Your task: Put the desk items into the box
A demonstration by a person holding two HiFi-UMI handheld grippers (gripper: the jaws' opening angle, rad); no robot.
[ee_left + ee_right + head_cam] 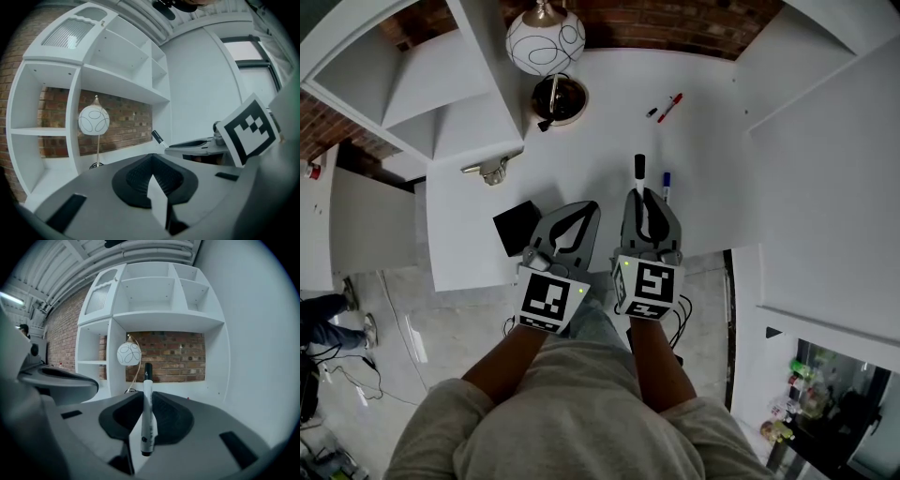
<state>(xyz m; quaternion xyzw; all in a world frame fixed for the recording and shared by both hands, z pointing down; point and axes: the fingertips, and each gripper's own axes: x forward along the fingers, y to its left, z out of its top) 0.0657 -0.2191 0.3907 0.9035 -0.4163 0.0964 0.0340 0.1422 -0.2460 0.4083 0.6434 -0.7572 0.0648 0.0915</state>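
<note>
Right gripper (pixel 648 199) (pixel 147 397): jaws part-closed and clamped on a white marker (pixel 639 170) (pixel 147 420). Marker body pinched between the pads, in line with the jaws, black cap pointing forward past the fingertips. Held clear above the white counter (pixel 609 141), not in the box.

Left gripper (pixel 584 208) (pixel 153 158): jaws brought together at the tips, nothing between them. Carried side by side with the right gripper, close but apart, over the counter's near edge.

Black box (pixel 516 228): on the counter at its near edge, just left of the left gripper and partly covered by it in the head view. Contents not discernible.

Items lying loose on the counter:
- Pen with a blue cap (pixel 666 185), just right of the held marker and roughly parallel to it.
- Red pen (pixel 672 105), farther back, near the brick wall (pixel 675 28), lying at a slant.
- Small black piece (pixel 652 112), just left of the red pen; nature unclear.
- Metal item (pixel 492 171), near the left edge, beside the shelf unit (pixel 441 94); type not determinable.

Table lamp (pixel 546 39) (pixel 93 120) (pixel 129 354): white globe with dark looped lines, on a dark round base (pixel 559 98) at the back of the counter.

Legs and shoes of a second person (pixel 328 321) at the far left, on the floor.
</note>
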